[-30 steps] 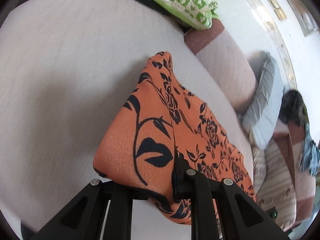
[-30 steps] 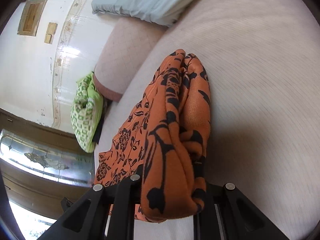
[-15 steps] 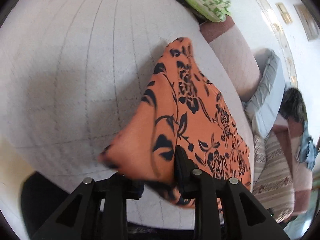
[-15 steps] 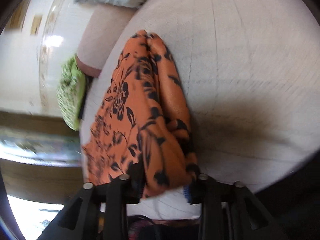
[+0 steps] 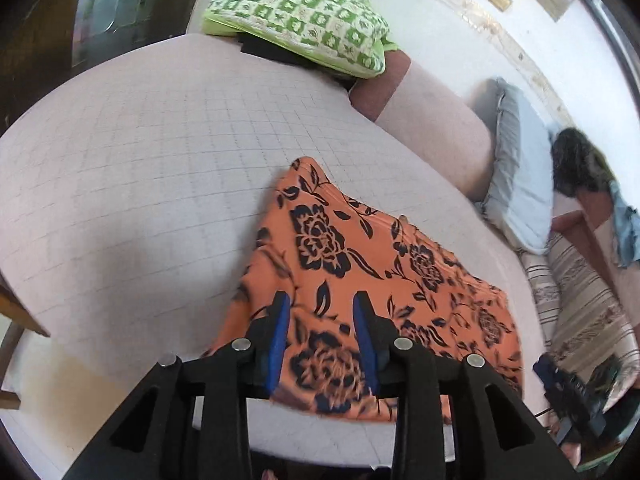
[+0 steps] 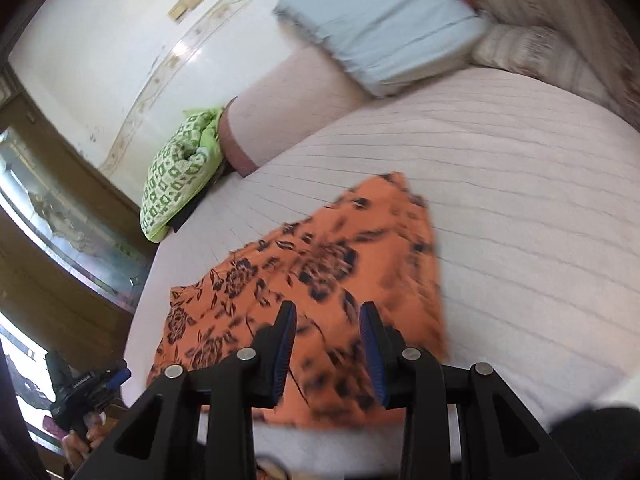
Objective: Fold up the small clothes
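currently both jaws stand apart, holding nothing: left gripper (image 5: 322, 318) and right gripper (image 6: 328, 326) hover over the near edge of the orange cloth (image 5: 360, 280), which lies flat on the bed (image 5: 140, 160). fold laid; next comes regrasping. earlier, both clamped it bunched and raised.

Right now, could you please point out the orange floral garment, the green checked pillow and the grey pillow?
orange floral garment (image 5: 332, 240), left wrist view, large flower print.
green checked pillow (image 5: 304, 20), left wrist view, top face.
grey pillow (image 6: 384, 20), right wrist view, broad face.
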Action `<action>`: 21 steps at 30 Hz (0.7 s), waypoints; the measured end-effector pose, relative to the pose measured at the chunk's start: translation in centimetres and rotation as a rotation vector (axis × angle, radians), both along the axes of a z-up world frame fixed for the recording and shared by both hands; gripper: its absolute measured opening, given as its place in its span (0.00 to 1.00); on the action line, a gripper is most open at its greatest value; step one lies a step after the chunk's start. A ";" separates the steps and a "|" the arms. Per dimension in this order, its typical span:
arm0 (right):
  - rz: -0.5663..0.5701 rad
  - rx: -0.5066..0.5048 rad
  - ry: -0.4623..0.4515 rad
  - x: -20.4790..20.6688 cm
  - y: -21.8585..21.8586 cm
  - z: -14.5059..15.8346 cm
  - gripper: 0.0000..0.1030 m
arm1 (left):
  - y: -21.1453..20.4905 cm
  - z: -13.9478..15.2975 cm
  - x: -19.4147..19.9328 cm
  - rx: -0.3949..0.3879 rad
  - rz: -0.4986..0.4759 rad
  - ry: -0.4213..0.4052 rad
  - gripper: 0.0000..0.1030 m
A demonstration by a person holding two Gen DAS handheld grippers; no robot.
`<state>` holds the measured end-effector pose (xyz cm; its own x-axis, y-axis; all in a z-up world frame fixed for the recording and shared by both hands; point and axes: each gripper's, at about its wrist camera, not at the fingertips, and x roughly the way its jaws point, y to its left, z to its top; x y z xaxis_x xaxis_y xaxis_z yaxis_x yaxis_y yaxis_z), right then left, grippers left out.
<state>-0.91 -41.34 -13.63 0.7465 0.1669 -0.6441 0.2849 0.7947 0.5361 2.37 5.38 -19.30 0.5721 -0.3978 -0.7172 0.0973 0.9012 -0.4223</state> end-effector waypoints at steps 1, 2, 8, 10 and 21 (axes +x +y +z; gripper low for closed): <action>-0.001 -0.005 0.000 0.8 0.2 -0.3 0.35 | -0.8 -0.8 0.8 0.001 -0.006 0.008 0.32; -0.009 -0.001 0.001 1.8 0.1 -0.8 0.35 | -1.2 -1.5 1.4 0.013 -0.004 0.022 0.32; -0.101 0.098 0.157 4.6 -3.5 -7.9 0.19 | 0.3 -6.1 4.2 0.002 0.068 0.123 0.30; -0.138 0.182 0.123 3.3 -5.1 -8.6 0.10 | 0.9 -5.8 4.3 -0.008 0.060 0.137 0.30; -0.156 0.218 0.171 -0.2 -5.7 -8.7 0.12 | 3.5 -6.7 1.9 0.023 0.063 0.170 0.49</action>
